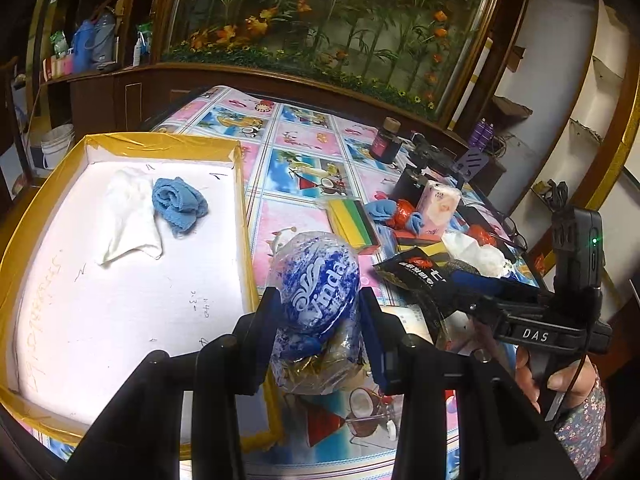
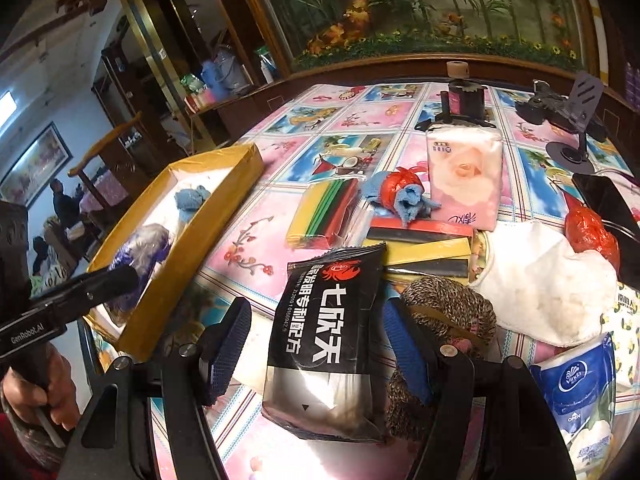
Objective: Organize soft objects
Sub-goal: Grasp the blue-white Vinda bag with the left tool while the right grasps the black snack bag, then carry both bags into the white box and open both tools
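A: What does the left gripper (image 1: 320, 320) hold?
B: A blue tissue pack (image 1: 316, 284), clamped between its fingers, at the tray's (image 1: 244, 184) right edge.
A: And the right gripper (image 2: 316, 348)?
B: Fingers apart around a black packet (image 2: 328, 320); I can't tell if the pads touch it.

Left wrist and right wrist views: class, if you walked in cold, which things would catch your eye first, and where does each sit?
First, the blue-and-white tissue pack clamped in the left gripper, near the right wall of the yellow-rimmed tray. Next, the black packet with white lettering between the right gripper's parted fingers, the left finger clear of it. Then the blue cloth beside a white cloth inside the tray.
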Motion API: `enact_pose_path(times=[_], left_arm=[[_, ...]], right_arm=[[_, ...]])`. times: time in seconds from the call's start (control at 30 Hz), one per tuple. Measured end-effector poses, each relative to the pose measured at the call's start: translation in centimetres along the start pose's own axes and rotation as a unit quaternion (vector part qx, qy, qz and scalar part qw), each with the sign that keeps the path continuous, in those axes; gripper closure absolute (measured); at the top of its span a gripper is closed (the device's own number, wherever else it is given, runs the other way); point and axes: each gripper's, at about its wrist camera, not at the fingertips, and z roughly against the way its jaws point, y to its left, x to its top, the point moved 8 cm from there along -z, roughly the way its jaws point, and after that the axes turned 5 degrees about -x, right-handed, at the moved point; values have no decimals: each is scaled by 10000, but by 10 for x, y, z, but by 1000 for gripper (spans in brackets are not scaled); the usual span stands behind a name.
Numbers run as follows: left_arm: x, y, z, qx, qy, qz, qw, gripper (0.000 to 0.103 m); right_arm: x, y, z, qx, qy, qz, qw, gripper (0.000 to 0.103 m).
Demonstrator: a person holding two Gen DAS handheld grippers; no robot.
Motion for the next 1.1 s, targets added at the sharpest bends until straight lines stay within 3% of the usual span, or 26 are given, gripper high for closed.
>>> enact_pose_path(times=[0.1,0.17,0.2,0.33,0.73,0.87,1.0,1.1], left_arm=[[-1,1,-2,8,29,45,10000,64],[-2,4,-3,12,45,88,10000,64],[-2,5,-3,1,47,115,9999,64],[5,3,-8,-42,48,129,9999,64],[7,-5,-38,-419,229,89,9988,64],[12,1,-33,-550,133,161,9983,64],[16,12,-17,-586,13,198,9981,64],[20,26,-1,-555,-101,287,9980,64]], right_arm=[[-3,3,-5,-74,69,132,9999,30],[-5,6,-8,-34,145,166,9998,38],[-7,5,-12,-44,238,157,9996,51],[-9,2,-16,-64,278,107,9995,56],[12,-8,13,152,-460,-262,9985,58],[17,-11,23,193,-693,-369,9967,58],[18,-8,21,174,-659,-386,9969,58],[21,6,23,496,-692,-573,9947,58]])
